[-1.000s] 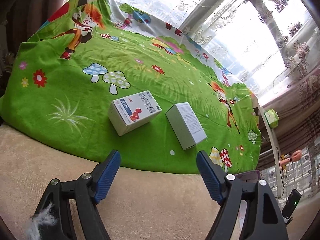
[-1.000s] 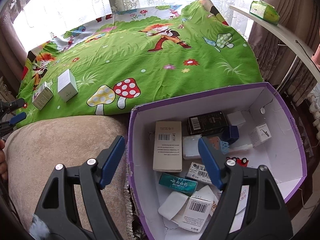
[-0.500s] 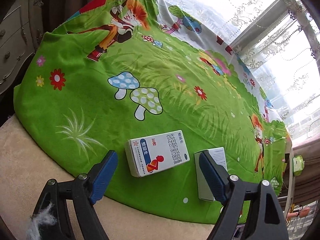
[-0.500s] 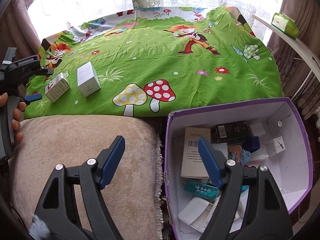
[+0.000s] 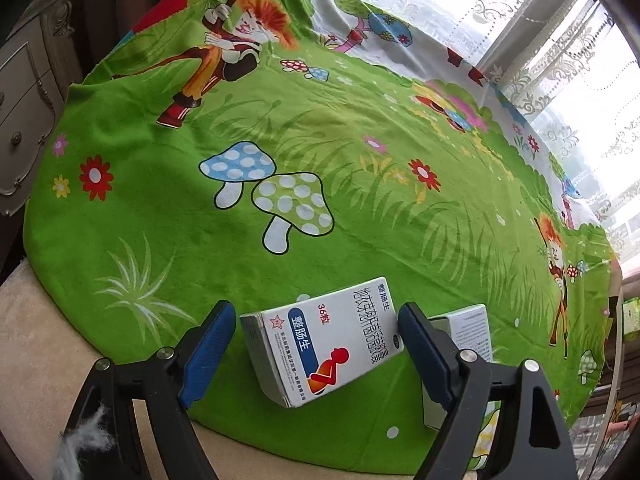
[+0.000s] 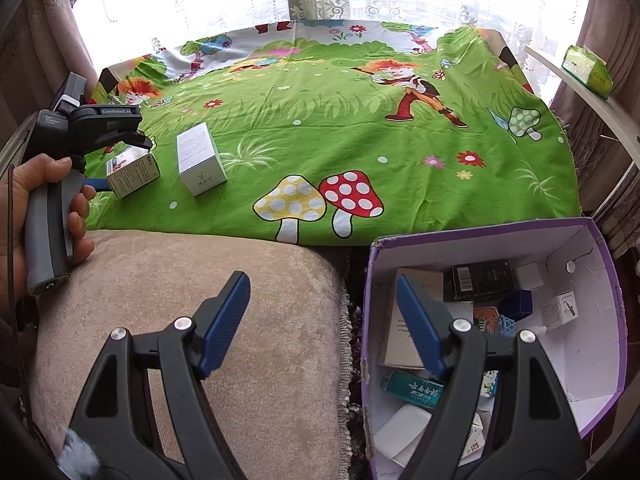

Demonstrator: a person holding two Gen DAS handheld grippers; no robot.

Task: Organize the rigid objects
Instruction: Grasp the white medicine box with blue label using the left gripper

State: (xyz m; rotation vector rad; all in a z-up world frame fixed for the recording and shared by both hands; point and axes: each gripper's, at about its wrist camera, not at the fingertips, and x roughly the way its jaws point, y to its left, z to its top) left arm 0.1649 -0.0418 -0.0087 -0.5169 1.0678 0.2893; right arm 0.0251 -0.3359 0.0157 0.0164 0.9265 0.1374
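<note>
A white medicine box point(image 5: 320, 344) with a blue label and a red figure lies on the green cartoon cloth point(image 5: 280, 140). My left gripper point(image 5: 314, 316) is open and tilted down over it, its blue pads on either side of the box without pressing. A plain white box point(image 5: 468, 332) stands just right of it, partly behind the right finger. In the right wrist view both boxes, the medicine box point(image 6: 132, 172) and the white one point(image 6: 200, 160), sit at the cloth's left. My right gripper point(image 6: 320, 282) hangs open and empty between a beige cushion point(image 6: 200, 300) and a purple bin point(image 6: 480, 232).
The purple bin holds several small boxes and packets. A hand point(image 6: 40, 200) grips the left tool's handle. A green tissue pack point(image 6: 588, 66) lies on a white shelf at the right. A cream drawer cabinet point(image 5: 24, 100) stands left of the cloth, lace curtains behind.
The left gripper came forward and down until the medicine box sits between its open fingers. The right gripper drifted left, from over the purple bin to the cushion's edge, still open.
</note>
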